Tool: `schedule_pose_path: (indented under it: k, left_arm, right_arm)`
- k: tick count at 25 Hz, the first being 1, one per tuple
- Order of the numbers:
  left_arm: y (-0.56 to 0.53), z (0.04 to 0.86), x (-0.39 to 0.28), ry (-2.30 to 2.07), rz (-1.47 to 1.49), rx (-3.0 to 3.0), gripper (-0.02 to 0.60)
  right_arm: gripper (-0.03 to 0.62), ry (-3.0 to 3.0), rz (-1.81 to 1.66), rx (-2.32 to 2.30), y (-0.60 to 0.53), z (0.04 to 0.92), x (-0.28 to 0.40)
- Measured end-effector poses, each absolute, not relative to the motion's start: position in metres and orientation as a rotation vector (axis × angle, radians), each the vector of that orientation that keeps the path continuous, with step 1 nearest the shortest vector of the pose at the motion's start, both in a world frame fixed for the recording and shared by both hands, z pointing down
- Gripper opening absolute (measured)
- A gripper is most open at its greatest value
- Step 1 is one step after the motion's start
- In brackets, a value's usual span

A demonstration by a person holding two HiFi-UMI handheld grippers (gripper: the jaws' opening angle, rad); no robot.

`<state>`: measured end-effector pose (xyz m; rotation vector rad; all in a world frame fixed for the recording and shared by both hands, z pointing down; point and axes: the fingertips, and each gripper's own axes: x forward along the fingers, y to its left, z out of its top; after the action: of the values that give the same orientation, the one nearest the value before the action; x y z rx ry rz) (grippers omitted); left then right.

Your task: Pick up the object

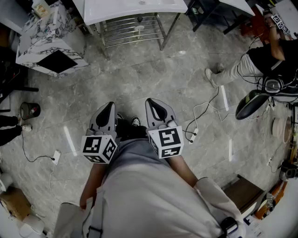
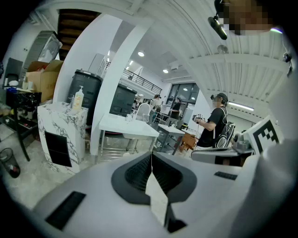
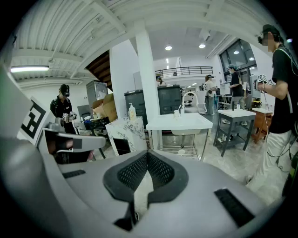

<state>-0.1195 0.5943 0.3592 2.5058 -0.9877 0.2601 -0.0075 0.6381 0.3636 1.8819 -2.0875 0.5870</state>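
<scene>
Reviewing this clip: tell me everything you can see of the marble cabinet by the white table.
The marble cabinet is a boxy unit, white with dark grey veins, stone-like in look. Its front face carries a black rectangular panel. It stands upright on the grey floor, left of the white table with a gap between them. A pump bottle stands on its top. Nothing else visibly touches it.
</scene>
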Motion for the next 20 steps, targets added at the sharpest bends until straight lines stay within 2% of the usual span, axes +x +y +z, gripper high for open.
schedule_pose_path:
  k: [11, 20]
  left_arm:
    - [0.595, 0.365, -0.135, -1.066, 0.275, 2.487, 0.006]
    - [0.567, 0.378, -0.131, -1.101, 0.328, 2.431, 0.006]
  right_arm:
    - [0.009, -2.221, 0.533, 1.805, 0.635, 0.362, -0.028]
    - [0.009, -2.326, 0.626, 1.665, 0.613, 0.370, -0.030]
